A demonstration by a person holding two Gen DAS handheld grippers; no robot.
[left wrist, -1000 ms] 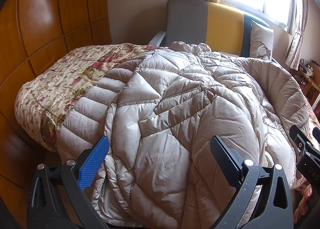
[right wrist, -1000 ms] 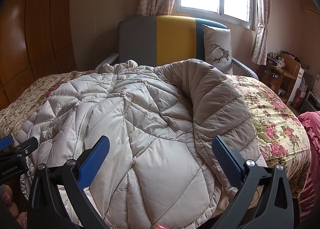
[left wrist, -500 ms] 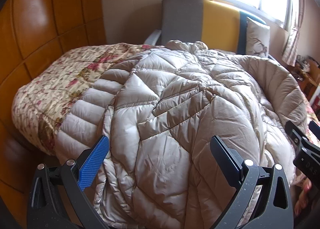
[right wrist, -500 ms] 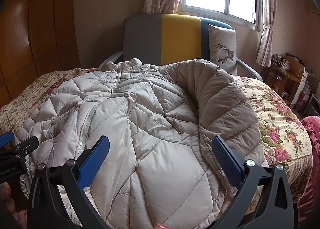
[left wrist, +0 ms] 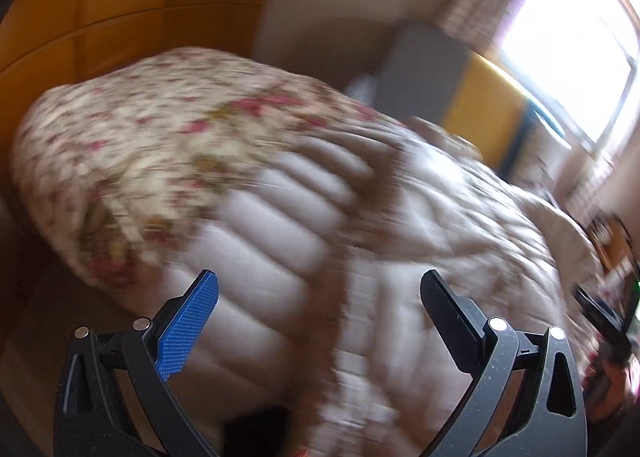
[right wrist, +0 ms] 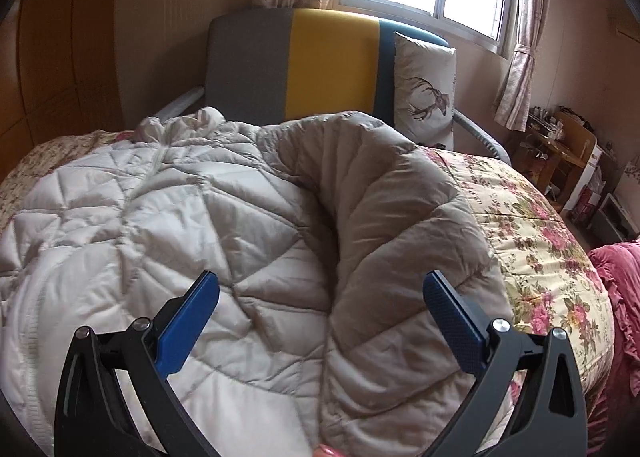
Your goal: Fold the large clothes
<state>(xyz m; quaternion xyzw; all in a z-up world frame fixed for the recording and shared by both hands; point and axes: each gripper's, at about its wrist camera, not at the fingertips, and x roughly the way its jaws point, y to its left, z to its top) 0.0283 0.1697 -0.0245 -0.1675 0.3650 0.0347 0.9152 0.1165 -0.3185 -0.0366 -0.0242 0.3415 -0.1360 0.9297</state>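
Observation:
A large beige quilted down coat (right wrist: 208, 233) lies spread on the bed, its right side folded over into a thick ridge (right wrist: 396, 225). In the blurred left wrist view the coat (left wrist: 360, 241) fills the centre and right. My left gripper (left wrist: 318, 293) is open and empty above the coat's left lower edge. My right gripper (right wrist: 320, 293) is open and empty just above the coat, near the folded ridge. The right gripper's tip shows at the left wrist view's right edge (left wrist: 600, 313).
A floral bedspread (right wrist: 536, 225) covers the bed, also seen on the left (left wrist: 140, 145). A grey, yellow and blue headboard (right wrist: 312, 69) with a deer pillow (right wrist: 426, 89) stands behind. Wooden wall panels (left wrist: 100, 9) run on the left. A pink blanket (right wrist: 620, 281) lies at the right.
My left gripper has swung fast to the left and tilted, blurring its view; more bedspread shows now. My right gripper has moved closer to the coat and slightly right. Both stay open.

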